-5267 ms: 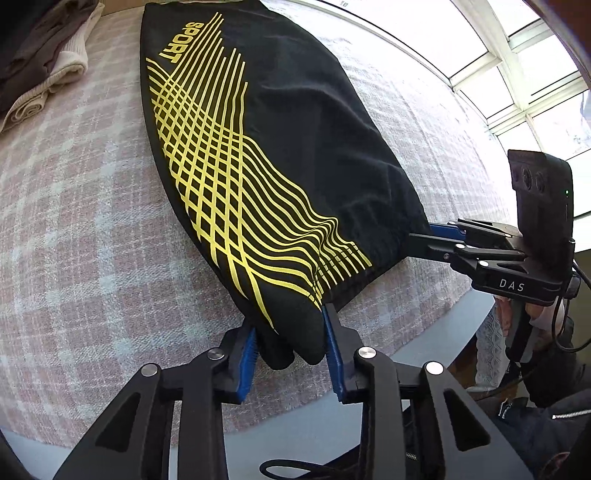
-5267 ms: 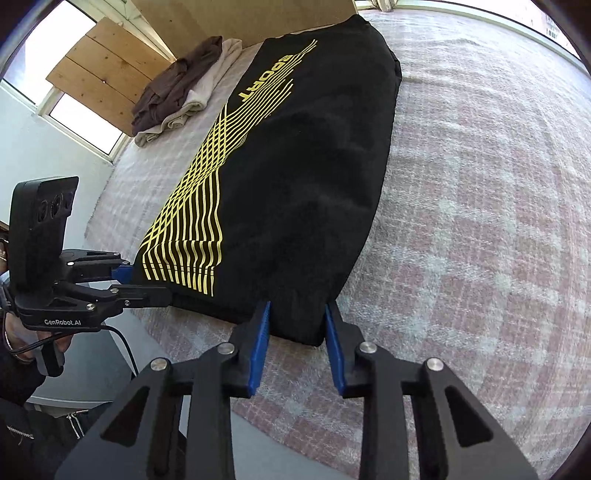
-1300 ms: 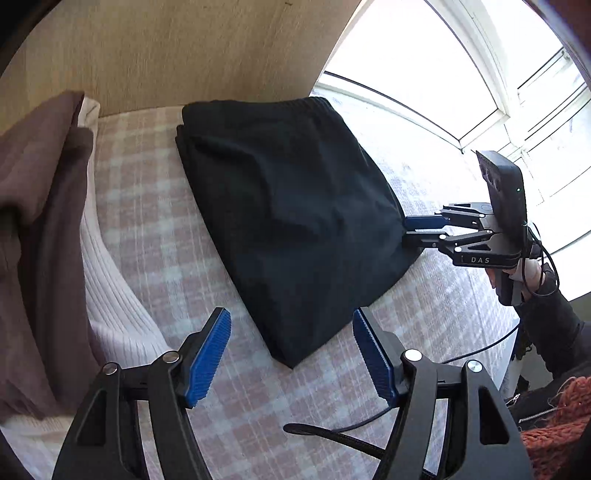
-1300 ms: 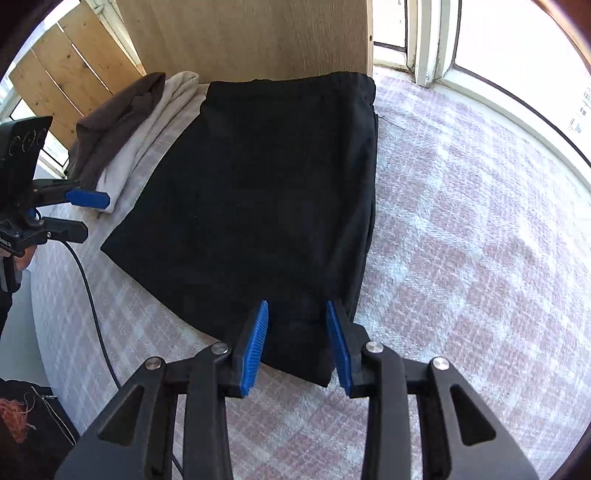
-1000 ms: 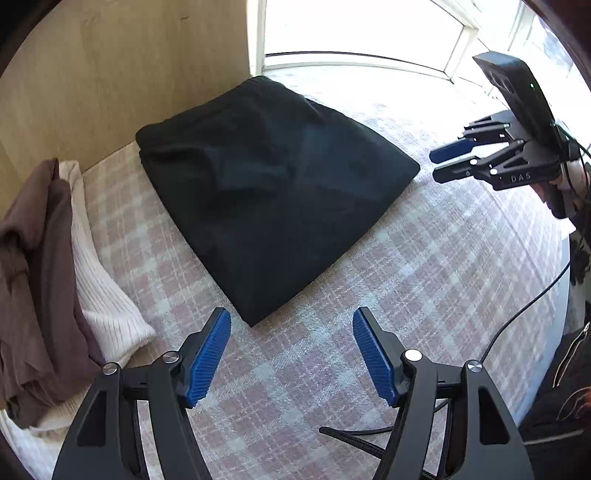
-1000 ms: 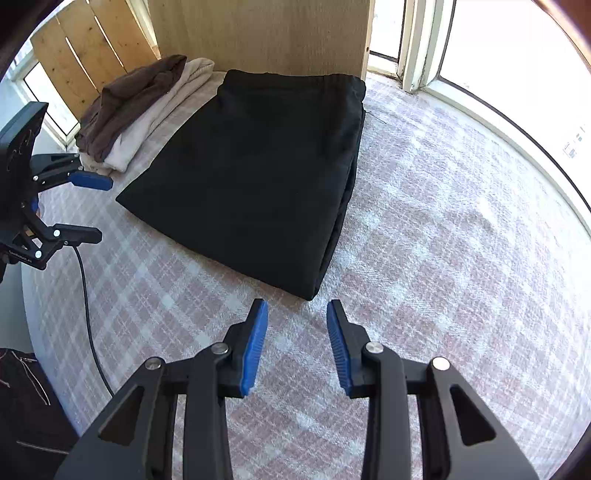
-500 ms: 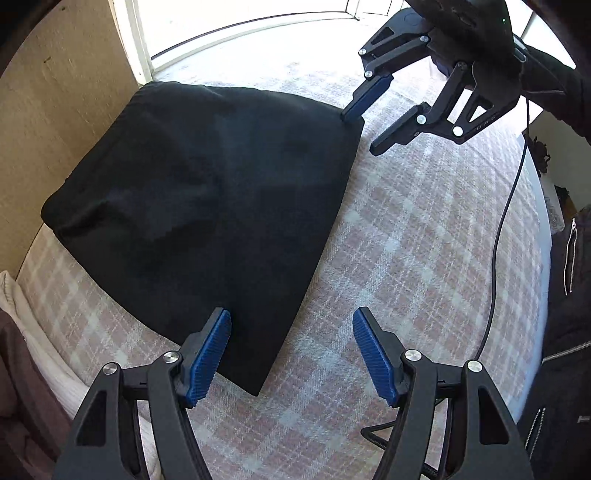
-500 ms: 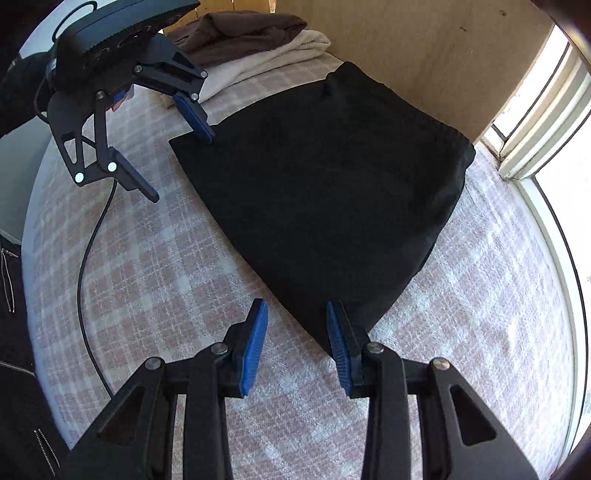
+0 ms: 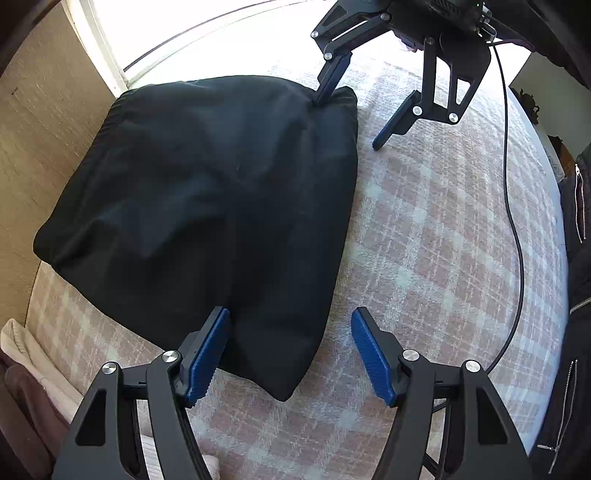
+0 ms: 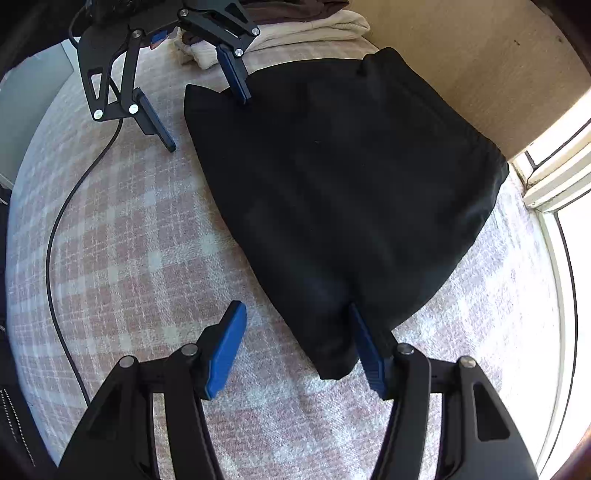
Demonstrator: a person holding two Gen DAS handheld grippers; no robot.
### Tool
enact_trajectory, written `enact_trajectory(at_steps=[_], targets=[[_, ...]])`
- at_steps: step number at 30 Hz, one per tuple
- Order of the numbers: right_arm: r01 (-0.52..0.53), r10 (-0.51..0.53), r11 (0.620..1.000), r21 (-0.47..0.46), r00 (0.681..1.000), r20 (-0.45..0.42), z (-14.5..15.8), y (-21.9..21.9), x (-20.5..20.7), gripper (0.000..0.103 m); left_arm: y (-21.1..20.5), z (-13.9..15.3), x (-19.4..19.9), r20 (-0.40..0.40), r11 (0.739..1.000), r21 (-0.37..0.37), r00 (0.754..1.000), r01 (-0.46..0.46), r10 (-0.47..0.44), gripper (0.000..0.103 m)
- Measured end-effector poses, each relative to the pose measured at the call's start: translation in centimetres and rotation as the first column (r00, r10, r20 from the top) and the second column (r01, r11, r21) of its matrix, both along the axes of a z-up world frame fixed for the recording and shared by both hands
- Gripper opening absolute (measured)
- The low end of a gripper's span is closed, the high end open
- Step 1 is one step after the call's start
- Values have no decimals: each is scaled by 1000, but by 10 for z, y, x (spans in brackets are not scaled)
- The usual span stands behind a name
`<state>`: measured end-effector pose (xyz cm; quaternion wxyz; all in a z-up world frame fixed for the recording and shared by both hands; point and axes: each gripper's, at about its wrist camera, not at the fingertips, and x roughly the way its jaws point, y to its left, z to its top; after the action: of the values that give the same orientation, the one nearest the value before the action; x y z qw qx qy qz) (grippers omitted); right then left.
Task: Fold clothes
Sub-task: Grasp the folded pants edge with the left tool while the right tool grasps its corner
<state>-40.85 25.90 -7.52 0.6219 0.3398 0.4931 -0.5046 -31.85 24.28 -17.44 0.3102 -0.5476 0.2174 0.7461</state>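
Black folded garment (image 9: 207,206) lying on the pink checked cloth (image 9: 424,258) of the worktop, left gripper (image 9: 290,350) fingers apart and just closing astride its near corner, right gripper (image 10: 297,349) fingers just opening astride another corner, neither pressing it

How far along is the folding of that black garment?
The black garment already lies folded into a compact bundle on the checked cloth. In hand: the left gripper and right gripper, jaws apart, each straddle a near corner without pinching it. Probably one more fold remains, or moving it beside the folded pile.
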Motion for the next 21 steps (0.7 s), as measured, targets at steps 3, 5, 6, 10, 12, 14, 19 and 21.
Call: enact_trajectory(at_steps=[3, 5, 6, 10, 12, 14, 19, 21], targets=[[16, -16, 1000, 5, 1000, 7, 0, -4, -3, 55, -6, 4, -7, -7, 999, -16, 999, -46, 46, 32], [44, -44, 999, 6, 999, -1, 2, -7, -7, 42, -10, 6, -13, 19, 996, 4, 996, -86, 86, 29], [66, -66, 998, 7, 998, 1, 3, -9, -12, 33, -11, 6, -15, 26, 995, 9, 995, -99, 99, 25], [139, -140, 990, 10, 988, 66, 8, -14, -27, 17, -9, 8, -15, 40, 994, 19, 993, -109, 109, 20], [174, -174, 985, 2, 980, 98, 10, -15, -30, 14, -9, 10, -15, 54, 991, 41, 991, -126, 124, 11], [201, -200, 980, 4, 972, 122, 14, -15, -32, 13, -10, 13, -13, 59, 985, 64, 986, -159, 155, 8], [265, -249, 960, -85, 955, 163, 48, -1, -34, 12, -19, 43, -6, 18, 958, 146, 969, -247, 247, 6], [304, -277, 944, -125, 940, 199, 65, -2, -36, 12, -25, 62, -3, -12, 940, 190, 957, -283, 290, 6]])
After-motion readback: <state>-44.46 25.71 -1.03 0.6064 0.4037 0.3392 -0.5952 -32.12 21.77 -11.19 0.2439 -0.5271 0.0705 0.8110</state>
